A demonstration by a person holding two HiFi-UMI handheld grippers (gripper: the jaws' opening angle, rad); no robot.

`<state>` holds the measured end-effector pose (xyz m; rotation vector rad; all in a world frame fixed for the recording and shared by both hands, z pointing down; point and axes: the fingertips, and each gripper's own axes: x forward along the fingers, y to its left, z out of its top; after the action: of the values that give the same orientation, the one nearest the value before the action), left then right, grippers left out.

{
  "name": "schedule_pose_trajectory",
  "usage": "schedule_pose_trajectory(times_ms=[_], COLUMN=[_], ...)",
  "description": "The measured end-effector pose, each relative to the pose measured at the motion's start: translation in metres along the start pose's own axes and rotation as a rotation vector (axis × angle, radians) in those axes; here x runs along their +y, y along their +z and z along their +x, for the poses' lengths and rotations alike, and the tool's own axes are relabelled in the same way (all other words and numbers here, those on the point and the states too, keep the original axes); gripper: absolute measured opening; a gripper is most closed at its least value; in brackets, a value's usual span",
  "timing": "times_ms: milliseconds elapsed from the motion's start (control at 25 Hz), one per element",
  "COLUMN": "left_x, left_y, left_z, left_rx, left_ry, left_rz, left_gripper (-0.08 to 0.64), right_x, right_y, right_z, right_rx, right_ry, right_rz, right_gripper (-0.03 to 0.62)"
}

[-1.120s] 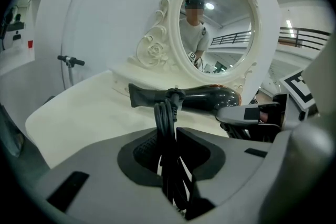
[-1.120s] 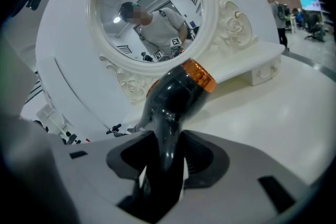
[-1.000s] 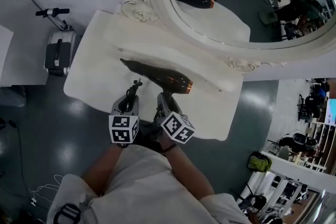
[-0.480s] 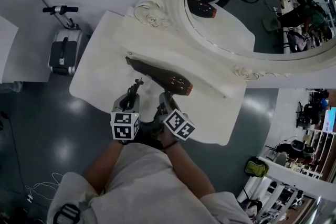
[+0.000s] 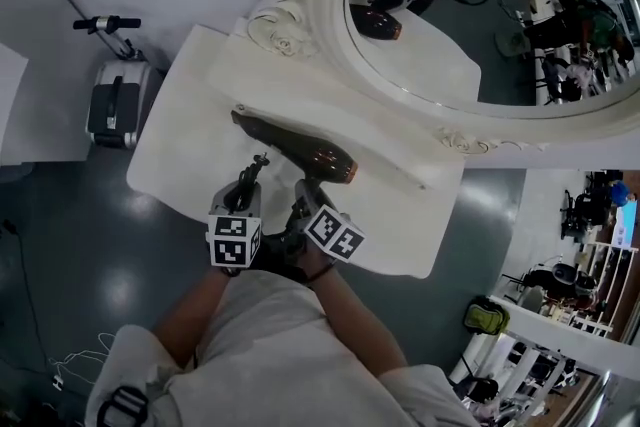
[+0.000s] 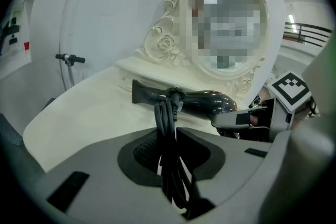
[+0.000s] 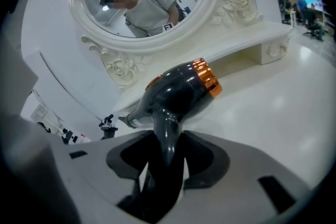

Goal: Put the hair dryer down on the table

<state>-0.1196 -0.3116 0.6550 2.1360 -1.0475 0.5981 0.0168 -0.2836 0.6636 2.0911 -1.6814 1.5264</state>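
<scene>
Pinches cord in half-closed left gripper; clasps dryer handle in wide-set right gripper, over table.

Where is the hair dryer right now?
In the head view the hair dryer is mid-frame over the white table, before the oval mirror; the right gripper clamps its handle, the left gripper its cord.
</scene>
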Motion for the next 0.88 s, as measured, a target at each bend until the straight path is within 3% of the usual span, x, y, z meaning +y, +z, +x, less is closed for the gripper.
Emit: schedule_pose_trajectory(times_ms=[880], left_x=[0.011], left_y=[-0.009], left_z=[0.011], left_rx=[0.053], left_ry=[0.009], left_rz=[-0.008], left_gripper=[0.077], right_x=[-0.015], right_y=[-0.015], right_z=[0.031], right_rx=[0.137], right_ry=[-0.032], right_rz=[-0.007], right_gripper=[0.192])
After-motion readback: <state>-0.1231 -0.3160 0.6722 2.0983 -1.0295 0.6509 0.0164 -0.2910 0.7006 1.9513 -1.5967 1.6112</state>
